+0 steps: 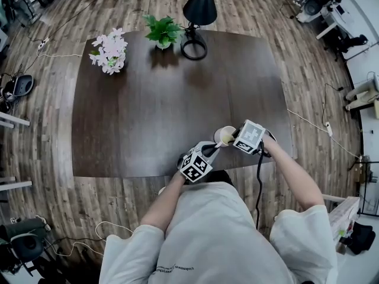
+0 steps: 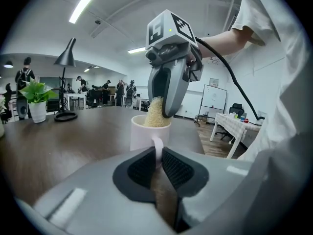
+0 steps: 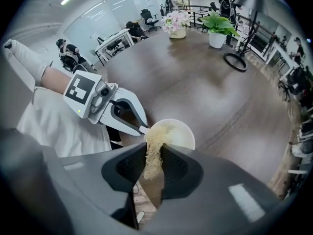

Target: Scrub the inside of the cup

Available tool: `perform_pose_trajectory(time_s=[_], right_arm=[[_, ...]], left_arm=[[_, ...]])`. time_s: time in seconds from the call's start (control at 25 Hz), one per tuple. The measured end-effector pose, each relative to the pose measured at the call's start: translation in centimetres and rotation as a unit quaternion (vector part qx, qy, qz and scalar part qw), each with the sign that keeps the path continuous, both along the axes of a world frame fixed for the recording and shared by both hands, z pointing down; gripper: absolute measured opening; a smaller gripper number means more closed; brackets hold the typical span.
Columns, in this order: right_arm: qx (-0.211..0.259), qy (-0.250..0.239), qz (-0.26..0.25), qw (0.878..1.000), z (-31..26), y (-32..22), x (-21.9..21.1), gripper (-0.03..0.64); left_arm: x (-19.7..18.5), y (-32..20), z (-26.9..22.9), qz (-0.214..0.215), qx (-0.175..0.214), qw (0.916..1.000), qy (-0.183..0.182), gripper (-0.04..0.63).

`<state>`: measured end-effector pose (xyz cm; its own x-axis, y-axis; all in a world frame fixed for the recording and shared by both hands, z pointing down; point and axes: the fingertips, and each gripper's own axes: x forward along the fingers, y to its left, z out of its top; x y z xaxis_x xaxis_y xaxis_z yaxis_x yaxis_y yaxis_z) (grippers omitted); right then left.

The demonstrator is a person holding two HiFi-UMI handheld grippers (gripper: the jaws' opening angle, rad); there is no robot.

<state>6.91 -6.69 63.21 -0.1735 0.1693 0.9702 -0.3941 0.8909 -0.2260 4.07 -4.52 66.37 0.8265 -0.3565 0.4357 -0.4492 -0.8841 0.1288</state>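
The left claw (image 2: 159,153) is clenched on the handle (image 2: 157,148) of the white cup (image 2: 144,136), the loop pinched between its two dark pads. The right claw (image 3: 154,153) is clenched on a pale fibrous scrubber (image 3: 155,141), which sticks out past the jaws and into the cup's mouth. In the left gripper view this claw comes down on the cup from 12 o'clock, and its body and the scrubber hide much of the opening. In the right gripper view the claw's own jaws cover the near rim, the scrubber fills the mouth's 8 o'clock part, and the pale inner wall shows from 12 to 4 o'clock. The left claw reaches the rim from 10 o'clock there.

In the head view the cup is upright at about 5 o'clock on the dark wooden table (image 1: 148,111), close to the near edge, with one claw on either side of it. A black cable (image 1: 259,182) hangs from the right claw towards 6 o'clock, alongside the person's forearm (image 1: 293,170).

Well apart from the cup, along the far edge, stand a black lamp (image 1: 199,7) with its ring base at 12 o'clock, a green potted plant (image 1: 161,31) just beside it at 11 o'clock, and a bunch of pale flowers (image 1: 109,51) at 10 o'clock
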Motion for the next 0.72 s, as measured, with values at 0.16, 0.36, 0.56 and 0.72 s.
perform_pose_trajectory(time_s=[0.16, 0.36, 0.56, 0.72], right_arm=[[-0.006, 0.009, -0.006, 1.0, 0.4, 0.1, -0.4, 0.112], [-0.011, 0.012, 0.003, 1.0, 0.7, -0.2, -0.8, 0.111], [-0.014, 0.0, 0.031, 0.999, 0.8, -0.8, -0.9, 0.11], [-0.015, -0.009, 0.055, 0.998, 0.9, -1.3, -1.1, 0.11]], left_arm=[[0.1, 0.1, -0.1, -0.003, -0.001, 1.0, -0.002, 0.043], [0.2, 0.1, -0.1, 0.0, -0.007, 1.0, 0.003, 0.043], [0.5, 0.2, -0.1, 0.005, -0.016, 0.9998, 0.008, 0.043], [0.5, 0.1, -0.1, 0.01, -0.018, 0.9997, 0.009, 0.041]])
